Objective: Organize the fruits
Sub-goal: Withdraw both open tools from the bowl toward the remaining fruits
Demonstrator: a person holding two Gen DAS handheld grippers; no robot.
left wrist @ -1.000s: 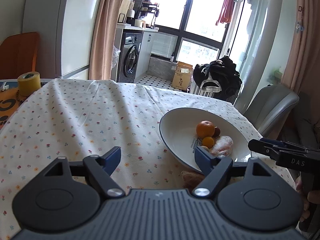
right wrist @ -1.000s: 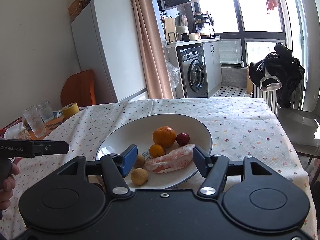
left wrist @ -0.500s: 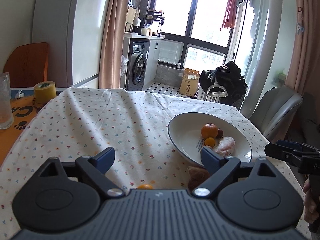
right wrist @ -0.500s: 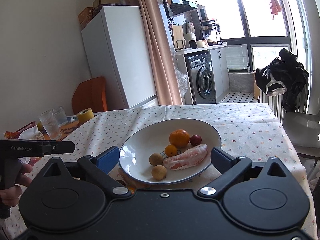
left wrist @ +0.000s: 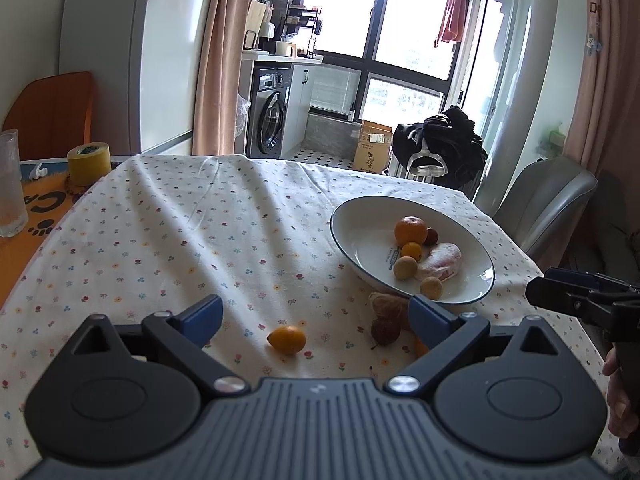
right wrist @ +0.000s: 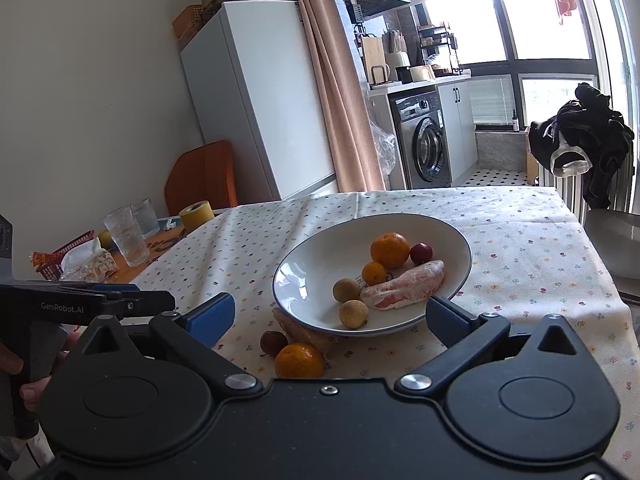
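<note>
A white bowl (left wrist: 360,220) (right wrist: 320,256) on the flowered cloth holds a tangerine (left wrist: 410,230) (right wrist: 389,249), a dark plum (right wrist: 421,253), small round fruits and a wrapped pink piece (right wrist: 404,286). Loose on the cloth near me lie a kumquat (left wrist: 287,340), a dark fruit (left wrist: 385,331) (right wrist: 273,343), a peeled segment (left wrist: 387,307) and a tangerine (right wrist: 299,360). My left gripper (left wrist: 316,316) is open above the cloth, nothing between its fingers. My right gripper (right wrist: 330,316) is open too, in front of the bowl.
Glasses (right wrist: 127,236), a yellow tape roll (left wrist: 88,163) (right wrist: 195,214) and snack packets (right wrist: 90,264) crowd the table's left end. A grey chair (left wrist: 548,200) stands off the right side. A hand (left wrist: 620,384) holds the other gripper at the right edge.
Both grippers have pulled back and risen from the bowl. The loose fruits on the cloth in front of the bowl have come into view. Both jaws stay open.
</note>
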